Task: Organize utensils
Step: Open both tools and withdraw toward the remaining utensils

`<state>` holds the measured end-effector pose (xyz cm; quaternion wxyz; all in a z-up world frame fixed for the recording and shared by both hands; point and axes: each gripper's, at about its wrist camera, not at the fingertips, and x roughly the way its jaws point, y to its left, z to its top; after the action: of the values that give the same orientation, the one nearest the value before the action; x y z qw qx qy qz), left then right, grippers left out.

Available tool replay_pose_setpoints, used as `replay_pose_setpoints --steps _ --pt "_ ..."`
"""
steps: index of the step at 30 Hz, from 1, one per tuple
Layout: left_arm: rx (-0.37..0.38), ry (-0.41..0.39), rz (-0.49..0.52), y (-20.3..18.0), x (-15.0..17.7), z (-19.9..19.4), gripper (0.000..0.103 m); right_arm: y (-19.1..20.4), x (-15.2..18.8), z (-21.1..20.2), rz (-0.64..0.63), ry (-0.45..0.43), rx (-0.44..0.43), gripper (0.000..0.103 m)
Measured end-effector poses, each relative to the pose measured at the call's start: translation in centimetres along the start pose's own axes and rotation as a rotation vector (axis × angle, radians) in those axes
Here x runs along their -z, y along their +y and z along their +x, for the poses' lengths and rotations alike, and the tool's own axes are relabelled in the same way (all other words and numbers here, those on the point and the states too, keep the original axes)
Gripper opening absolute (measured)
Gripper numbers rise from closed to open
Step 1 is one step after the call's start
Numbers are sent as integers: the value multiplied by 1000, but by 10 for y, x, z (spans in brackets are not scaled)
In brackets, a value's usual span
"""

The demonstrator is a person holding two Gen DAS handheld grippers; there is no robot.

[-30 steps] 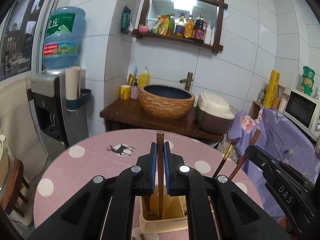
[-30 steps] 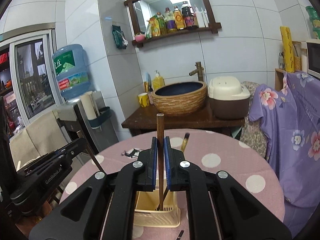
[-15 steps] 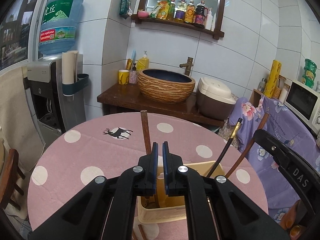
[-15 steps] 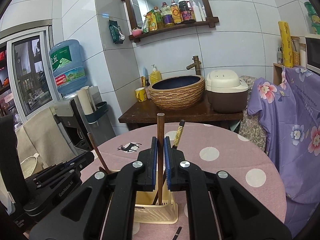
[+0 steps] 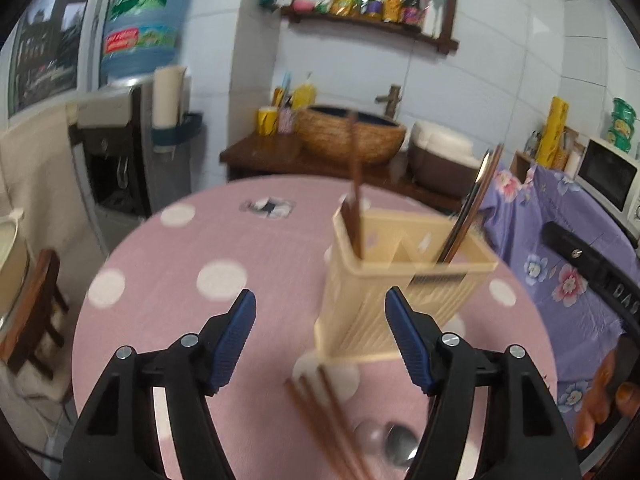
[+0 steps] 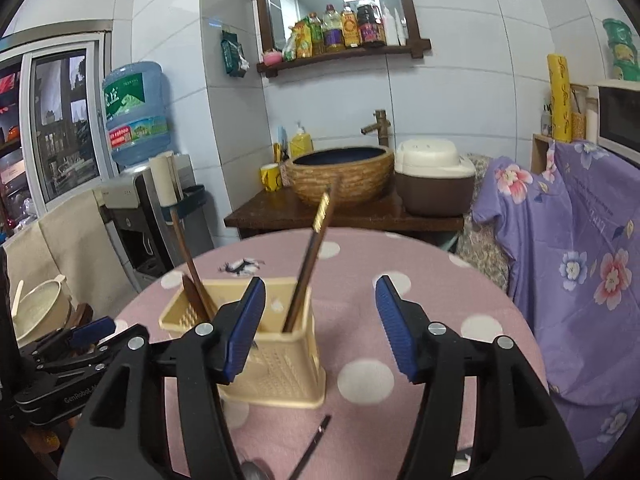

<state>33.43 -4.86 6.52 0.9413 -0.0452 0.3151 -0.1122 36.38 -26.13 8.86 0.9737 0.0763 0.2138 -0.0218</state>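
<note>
A cream plastic utensil holder (image 5: pixel 400 292) (image 6: pixel 272 360) stands on the pink polka-dot round table (image 5: pixel 240 248) (image 6: pixel 400 264). Brown chopsticks (image 5: pixel 354 184) (image 6: pixel 188 264) stand in its left compartment and dark chopsticks (image 5: pixel 468 216) (image 6: pixel 312 256) lean in the right one. More chopsticks (image 5: pixel 328 420) and a metal spoon (image 5: pixel 396 440) lie on the table near me. My left gripper (image 5: pixel 320 340) is open and empty in front of the holder. My right gripper (image 6: pixel 320 328) is open and empty, just right of the holder. The left gripper also shows at the lower left of the right wrist view (image 6: pixel 68 344).
A water dispenser (image 6: pixel 136 128), a wooden stand with a woven basin (image 6: pixel 340 176) and a rice cooker (image 6: pixel 436 180) stand behind the table. A purple floral cloth (image 6: pixel 580 240) hangs at the right. A wooden chair (image 5: pixel 36 312) is at the left.
Both grippers opened, let go of their chopsticks into the holder and drew back. The left wrist view is blurred with motion.
</note>
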Motion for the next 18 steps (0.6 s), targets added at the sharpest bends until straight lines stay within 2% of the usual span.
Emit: replay_pose_setpoints --steps 3,6,8,12,18 --pt "-26 74 -16 14 29 9 64 -7 26 3 22 76 1 58" --pt "-18 153 -64 25 55 20 54 -12 55 10 30 150 12 58" --pt "-18 196 -58 26 69 28 48 -11 74 16 21 198 21 58" --pt "-15 246 -55 22 87 39 39 -11 106 25 32 278 18 58" --pt "-22 271 -35 14 93 51 31 -18 125 27 79 318 15 58"
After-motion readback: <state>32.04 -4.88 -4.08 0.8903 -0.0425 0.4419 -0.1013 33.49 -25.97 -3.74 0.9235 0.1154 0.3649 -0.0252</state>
